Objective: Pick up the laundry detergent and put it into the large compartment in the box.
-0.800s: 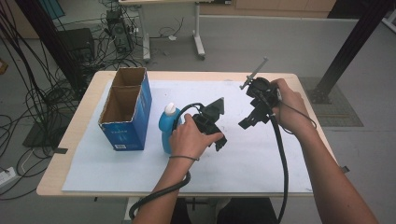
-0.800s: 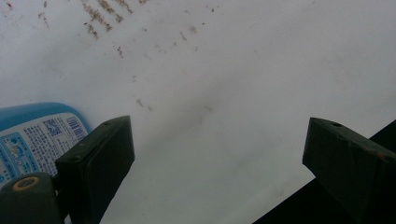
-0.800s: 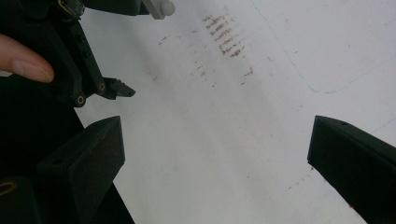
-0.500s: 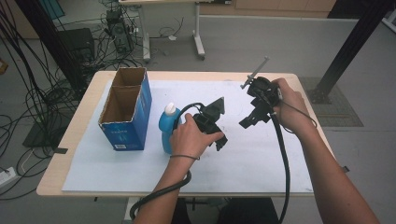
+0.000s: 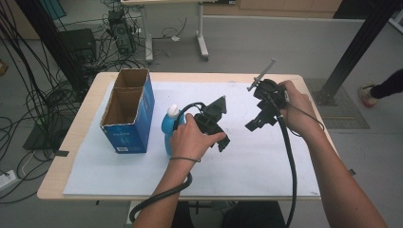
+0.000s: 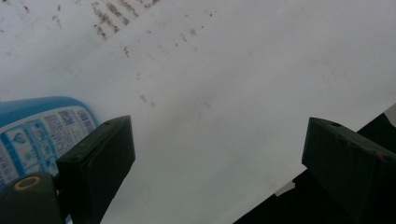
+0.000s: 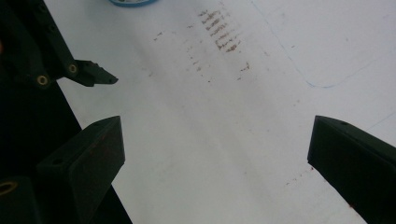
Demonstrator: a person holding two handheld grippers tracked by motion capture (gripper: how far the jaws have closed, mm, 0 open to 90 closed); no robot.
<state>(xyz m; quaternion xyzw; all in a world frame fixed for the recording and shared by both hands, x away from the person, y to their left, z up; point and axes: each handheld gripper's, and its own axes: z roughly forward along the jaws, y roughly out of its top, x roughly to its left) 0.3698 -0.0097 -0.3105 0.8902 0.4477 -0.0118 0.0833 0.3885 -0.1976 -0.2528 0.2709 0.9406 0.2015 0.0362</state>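
Nothing moved: left hand-held gripper [image 5: 223, 142] stays beside blue bottle [image 5: 169, 128], jaws apart.

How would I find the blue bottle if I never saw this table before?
Look at the white sheet covering the table, then find the tall blue cardboard box with two open compartments near its left end. The blue bottle stands just right of that box, beside the left gripper. It is the one with a white cap and rounded shape.
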